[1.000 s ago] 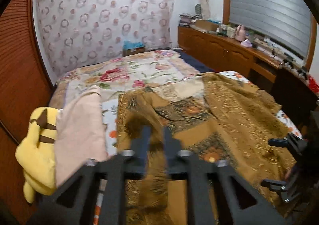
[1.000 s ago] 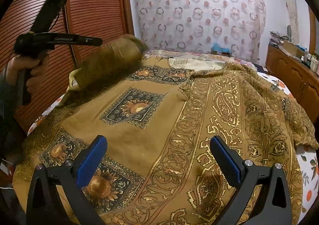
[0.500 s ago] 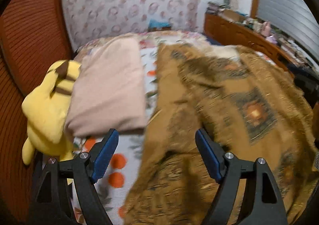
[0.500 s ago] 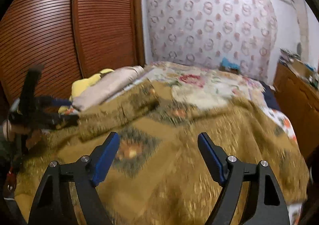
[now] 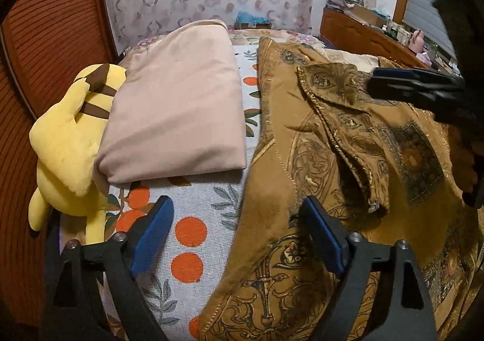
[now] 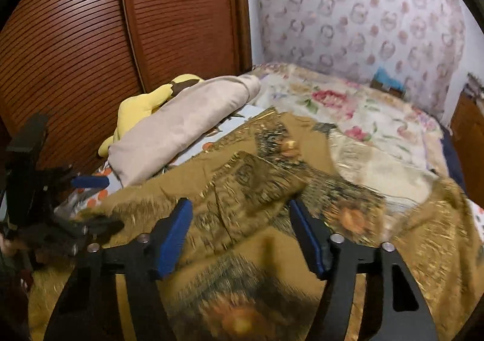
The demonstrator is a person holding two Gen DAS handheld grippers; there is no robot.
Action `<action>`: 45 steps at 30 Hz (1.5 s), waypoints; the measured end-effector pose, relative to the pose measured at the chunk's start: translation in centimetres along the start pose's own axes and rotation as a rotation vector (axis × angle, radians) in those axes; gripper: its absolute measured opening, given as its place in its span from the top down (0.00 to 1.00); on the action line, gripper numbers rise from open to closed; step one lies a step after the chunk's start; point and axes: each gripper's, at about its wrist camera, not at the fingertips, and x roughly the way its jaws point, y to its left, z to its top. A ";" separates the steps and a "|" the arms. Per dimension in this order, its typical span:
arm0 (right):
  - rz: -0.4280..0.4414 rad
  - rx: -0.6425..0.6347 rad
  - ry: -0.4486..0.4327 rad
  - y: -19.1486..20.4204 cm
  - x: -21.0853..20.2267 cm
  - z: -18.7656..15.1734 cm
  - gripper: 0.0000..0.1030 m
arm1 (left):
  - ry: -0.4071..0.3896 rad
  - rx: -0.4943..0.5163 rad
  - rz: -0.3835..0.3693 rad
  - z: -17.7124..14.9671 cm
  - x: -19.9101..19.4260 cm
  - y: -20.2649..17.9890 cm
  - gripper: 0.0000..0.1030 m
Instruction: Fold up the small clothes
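A brown-gold patterned cloth (image 5: 348, 159) lies spread on the bed, with one flap (image 5: 341, 117) folded over onto it. It also shows in the right wrist view (image 6: 257, 183). My left gripper (image 5: 239, 235) is open and empty above the cloth's left edge. My right gripper (image 6: 242, 226) is open and empty above the folded flap. The right gripper also shows in the left wrist view (image 5: 423, 90), at the right. The left gripper shows in the right wrist view (image 6: 87, 202), at the left edge.
A folded beige cloth (image 5: 178, 111) lies left of the patterned cloth, with a yellow plush toy (image 5: 66, 141) beside it. The bedsheet (image 5: 193, 214) has orange dots. A wooden louvred wardrobe (image 6: 106, 23) stands on the left, a wooden dresser (image 5: 363, 29) on the right.
My left gripper, shut on the cloth edge a second ago, has opened and let go. Both grippers moved left toward the flap that now lies folded over. The right gripper stayed open.
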 end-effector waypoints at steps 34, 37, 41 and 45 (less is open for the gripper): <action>-0.197 -0.085 -0.052 0.5 -4.7 -5.1 0.62 | 0.002 -0.004 0.009 -0.1 -0.1 0.0 0.12; -0.179 -0.055 -0.069 0.4 -6.2 -5.7 0.54 | 0.002 -0.004 0.009 -0.1 -0.1 0.0 0.12; -0.163 -0.020 -0.082 -0.5 -7.6 -7.4 0.52 | 0.002 -0.004 0.009 -0.1 -0.1 0.0 0.12; -0.210 0.001 -0.102 -1.7 -10.1 -10.1 0.47 | 0.002 -0.004 0.009 -0.1 -0.1 0.0 0.12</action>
